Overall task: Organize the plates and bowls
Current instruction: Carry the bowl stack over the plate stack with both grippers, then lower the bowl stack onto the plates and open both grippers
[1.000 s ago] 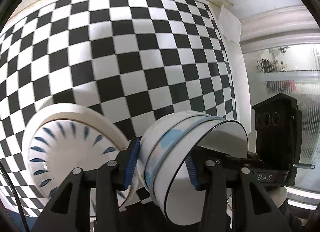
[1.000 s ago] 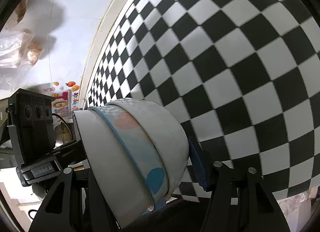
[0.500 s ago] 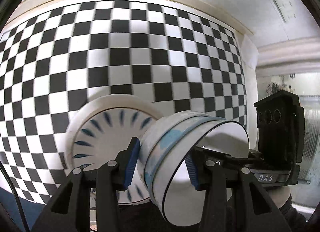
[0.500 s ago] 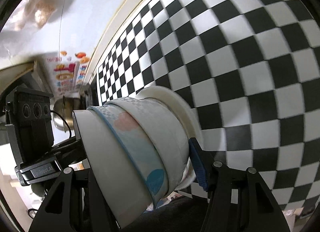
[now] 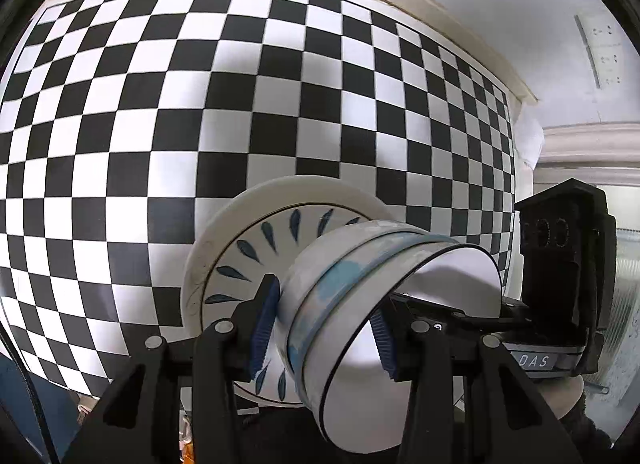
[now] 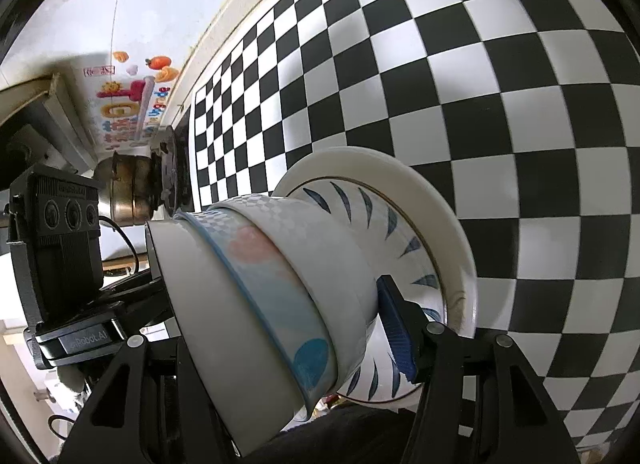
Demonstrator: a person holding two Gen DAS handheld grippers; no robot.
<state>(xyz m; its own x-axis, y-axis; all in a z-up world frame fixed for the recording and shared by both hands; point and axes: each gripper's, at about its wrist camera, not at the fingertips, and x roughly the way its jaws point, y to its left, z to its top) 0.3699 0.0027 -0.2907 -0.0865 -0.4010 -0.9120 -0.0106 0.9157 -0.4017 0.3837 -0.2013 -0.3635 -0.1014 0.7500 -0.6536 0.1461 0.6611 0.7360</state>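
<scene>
A stack of nested white bowls (image 5: pixel 360 296), with pale blue and pink patches, is held between both grippers from opposite sides. My left gripper (image 5: pixel 324 328) is shut on the stack's rim and wall. My right gripper (image 6: pixel 280 328) is shut on the same stack (image 6: pixel 272 288). Right behind the stack lie stacked plates on the checkered cloth: a plate with blue leaf marks (image 5: pixel 256 256) on a wider white plate (image 5: pixel 224 224). Both show in the right wrist view too, the leaf plate (image 6: pixel 384 224) and white plate (image 6: pixel 400 172). Whether the stack touches the plates is unclear.
A black-and-white checkered cloth (image 5: pixel 160 112) covers the table. A metal pot (image 6: pixel 128 188) and a colourful printed box (image 6: pixel 132 104) stand beyond the cloth's far edge. A white wall (image 5: pixel 520 4) runs behind the table.
Both grippers have carried the bowl stack toward the stacked plates, which now sit directly behind it. The grip has stayed the same.
</scene>
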